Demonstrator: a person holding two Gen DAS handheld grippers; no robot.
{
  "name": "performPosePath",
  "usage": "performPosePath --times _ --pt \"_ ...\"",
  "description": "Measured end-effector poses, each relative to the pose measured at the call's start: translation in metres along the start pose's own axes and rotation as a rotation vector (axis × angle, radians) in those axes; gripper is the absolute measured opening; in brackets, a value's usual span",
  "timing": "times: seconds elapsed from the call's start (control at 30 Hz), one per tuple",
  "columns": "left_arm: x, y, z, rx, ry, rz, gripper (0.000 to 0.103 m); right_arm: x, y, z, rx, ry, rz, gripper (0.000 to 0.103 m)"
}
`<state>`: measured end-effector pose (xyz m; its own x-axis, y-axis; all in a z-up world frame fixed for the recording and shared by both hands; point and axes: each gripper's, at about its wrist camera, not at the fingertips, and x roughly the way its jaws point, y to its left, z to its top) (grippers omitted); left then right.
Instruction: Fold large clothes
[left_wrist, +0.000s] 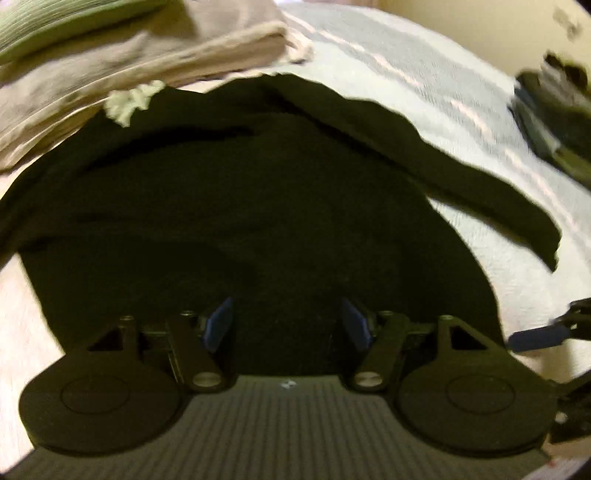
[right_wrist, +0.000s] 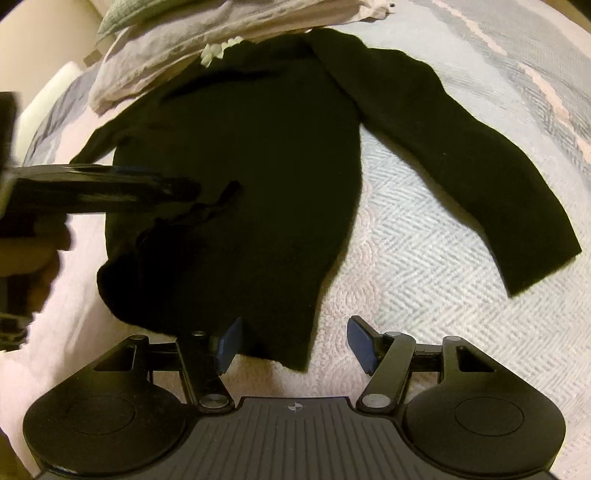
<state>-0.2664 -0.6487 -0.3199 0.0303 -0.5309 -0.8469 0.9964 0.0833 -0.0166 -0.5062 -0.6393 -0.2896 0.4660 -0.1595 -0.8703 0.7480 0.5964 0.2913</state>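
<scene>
The black knit sweater (right_wrist: 258, 155) lies flat on the bed's herringbone quilt (right_wrist: 443, 266), one sleeve (right_wrist: 461, 162) reaching toward 4 o'clock. Both the left gripper (left_wrist: 286, 325) and the right gripper (right_wrist: 293, 345) have wide fingers, holding nothing.

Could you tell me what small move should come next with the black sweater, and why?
Probably close the right hand-held gripper on the black sweater hem: it is open there, and the sleeve lies spread on the bedspread, unfolded.
</scene>
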Motion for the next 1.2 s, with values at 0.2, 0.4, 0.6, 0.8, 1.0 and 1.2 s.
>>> performPosePath --times 0.2,0.4,0.6,0.8,1.0,1.2 --pt "0.027 -0.007 0.016 0.020 0.070 0.021 0.057 0.004 0.002 -0.002 0.000 -0.022 -0.008 0.060" --pt "-0.008 0.018 0.004 -0.040 0.036 0.102 0.000 -0.002 -0.004 -0.001 0.021 -0.028 0.014 0.061" --pt "-0.118 0.092 -0.041 -0.290 -0.051 0.200 0.000 -0.003 -0.007 0.004 0.042 -0.026 0.076 0.061" --pt "-0.122 0.093 -0.049 -0.296 -0.011 0.129 0.003 0.005 -0.011 -0.003 0.042 -0.011 0.072 0.060" --pt "-0.054 0.035 -0.011 -0.133 -0.007 -0.002 0.023 0.011 -0.014 -0.004 0.051 0.013 0.117 0.023" --pt "0.017 -0.014 0.013 0.081 0.115 0.017 0.045 0.003 -0.027 -0.009 0.107 0.009 0.118 0.002"
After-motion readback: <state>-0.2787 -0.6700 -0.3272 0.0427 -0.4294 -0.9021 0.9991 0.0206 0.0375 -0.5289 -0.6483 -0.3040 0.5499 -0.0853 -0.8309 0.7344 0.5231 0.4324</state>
